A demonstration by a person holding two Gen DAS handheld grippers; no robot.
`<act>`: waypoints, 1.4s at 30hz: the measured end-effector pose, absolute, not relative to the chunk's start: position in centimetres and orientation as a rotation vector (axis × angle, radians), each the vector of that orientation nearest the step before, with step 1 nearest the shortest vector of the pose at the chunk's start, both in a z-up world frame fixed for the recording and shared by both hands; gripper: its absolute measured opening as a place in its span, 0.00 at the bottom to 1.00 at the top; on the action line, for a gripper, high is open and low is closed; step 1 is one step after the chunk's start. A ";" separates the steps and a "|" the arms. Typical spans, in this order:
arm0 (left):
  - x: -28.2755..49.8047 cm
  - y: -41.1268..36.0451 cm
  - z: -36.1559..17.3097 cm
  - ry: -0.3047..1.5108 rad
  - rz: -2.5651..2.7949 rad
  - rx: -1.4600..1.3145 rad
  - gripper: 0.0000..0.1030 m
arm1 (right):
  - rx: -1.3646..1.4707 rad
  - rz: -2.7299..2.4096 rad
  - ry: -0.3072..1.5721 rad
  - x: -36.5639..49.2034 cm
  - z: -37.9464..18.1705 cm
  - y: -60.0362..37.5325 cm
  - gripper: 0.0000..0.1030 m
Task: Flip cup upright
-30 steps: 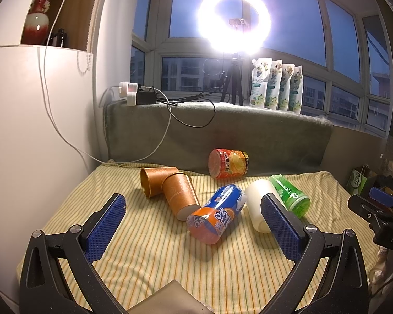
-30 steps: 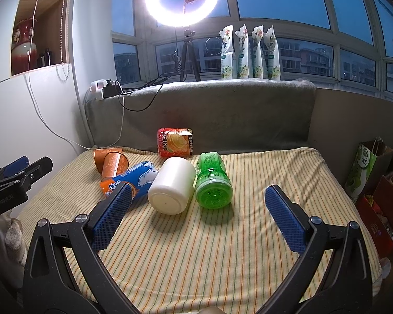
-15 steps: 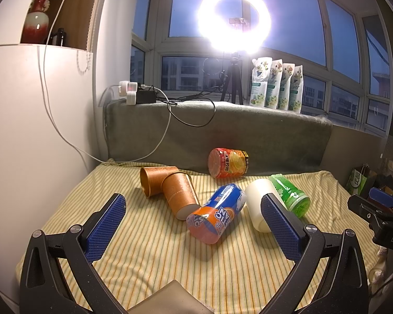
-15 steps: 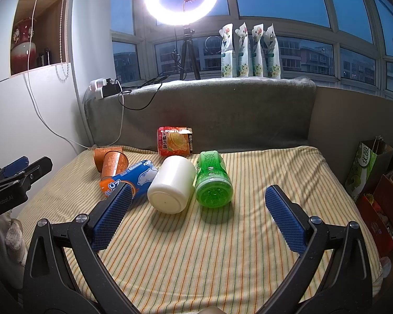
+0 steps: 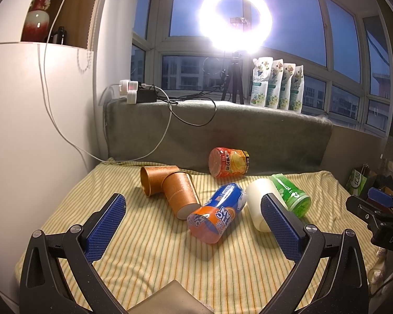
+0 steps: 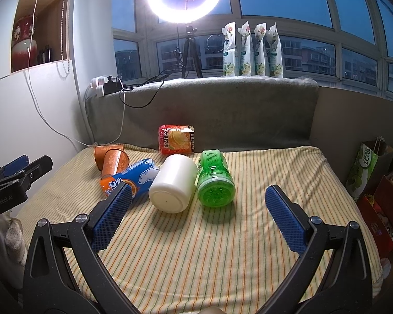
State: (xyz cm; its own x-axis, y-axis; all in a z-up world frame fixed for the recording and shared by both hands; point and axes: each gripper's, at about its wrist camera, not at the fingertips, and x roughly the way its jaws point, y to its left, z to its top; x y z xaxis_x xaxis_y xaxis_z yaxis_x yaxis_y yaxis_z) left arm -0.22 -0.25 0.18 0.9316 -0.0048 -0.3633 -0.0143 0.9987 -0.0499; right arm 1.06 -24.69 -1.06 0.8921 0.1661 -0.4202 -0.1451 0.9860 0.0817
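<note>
Several cups lie on their sides on a striped cloth (image 5: 149, 246) (image 6: 222, 248). Two brown paper cups (image 5: 179, 192) (image 6: 112, 161) lie at the left. A blue-orange cup (image 5: 217, 213) (image 6: 133, 179), a white cup (image 5: 259, 206) (image 6: 174, 187) and a green cup (image 5: 290, 193) (image 6: 214, 179) lie side by side. A red-orange cup (image 5: 228, 162) (image 6: 176, 140) lies at the back. My left gripper (image 5: 194, 206) is open and empty, in front of the cups. My right gripper (image 6: 197, 196) is open and empty, just in front of the white and green cups.
A grey cushion (image 5: 222, 133) (image 6: 209, 110) backs the surface. Cables and a power strip (image 5: 133, 91) lie on it. A ring light on a tripod (image 5: 234, 23) and several pouches (image 6: 251, 49) stand on the sill. Bags and boxes (image 6: 366, 167) stand at the right.
</note>
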 end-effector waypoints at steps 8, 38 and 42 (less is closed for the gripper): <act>-0.1 0.2 -0.4 0.380 0.006 -0.058 1.00 | 0.039 0.167 0.455 1.7 -1.1 -24.0 1.00; 0.3 7.6 -4.6 0.521 0.163 -0.104 1.00 | 0.052 0.481 0.795 16.8 -3.3 -14.8 1.00; 0.3 8.6 -5.2 0.542 0.183 -0.115 1.00 | 0.002 0.498 0.822 19.5 -3.7 -12.0 1.00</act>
